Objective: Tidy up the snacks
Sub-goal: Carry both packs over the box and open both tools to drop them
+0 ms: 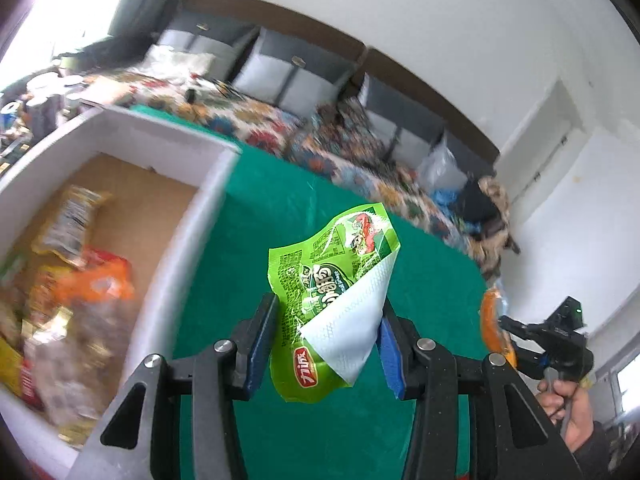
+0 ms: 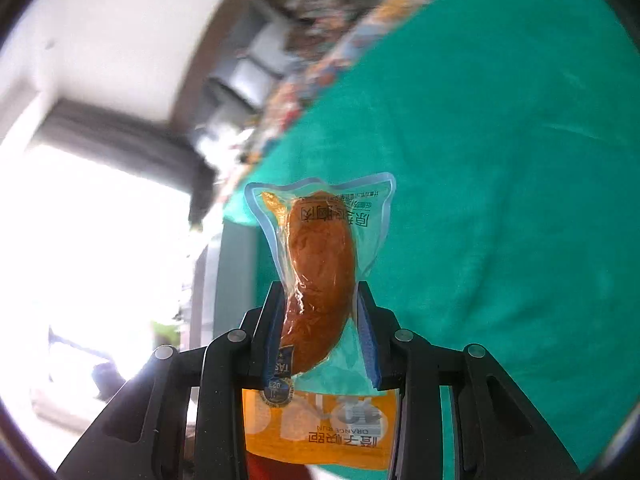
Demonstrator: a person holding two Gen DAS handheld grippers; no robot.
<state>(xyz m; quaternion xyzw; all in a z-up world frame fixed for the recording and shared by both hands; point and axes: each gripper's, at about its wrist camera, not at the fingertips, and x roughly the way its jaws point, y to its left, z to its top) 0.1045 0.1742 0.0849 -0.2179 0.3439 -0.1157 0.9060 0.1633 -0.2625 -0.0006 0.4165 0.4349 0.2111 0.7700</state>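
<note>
Snack packets are gripped in both hand-held grippers above a table covered in a teal-green cloth (image 1: 280, 208). The left gripper (image 1: 326, 336) has its blue-padded fingers (image 1: 262, 344) clamped on a crumpled lime-green foil snack packet (image 1: 320, 276) with a white inner flap folded outward. The packet's long axis runs forward, away from the camera, its far end tilting up and to the right. It hangs over the cloth, just right of a white-walled open box with a brown cardboard floor (image 1: 192, 208). Inside the box lie blurred snack bags (image 1: 76, 280) in orange, yellow and red.

The right gripper (image 2: 320, 312) has its fingers (image 2: 366, 332) closed on a clear vacuum-sealed pouch holding a brown sausage (image 2: 320, 264). The sausage's long axis points straight ahead along the fingers, its far tip uppermost, and the pouch's orange printed end sits nearest the camera. It is held above the cloth's edge, well right of the box. In the left wrist view, the right gripper and the hand (image 1: 568, 408) gripping it appear at the far right.
</note>
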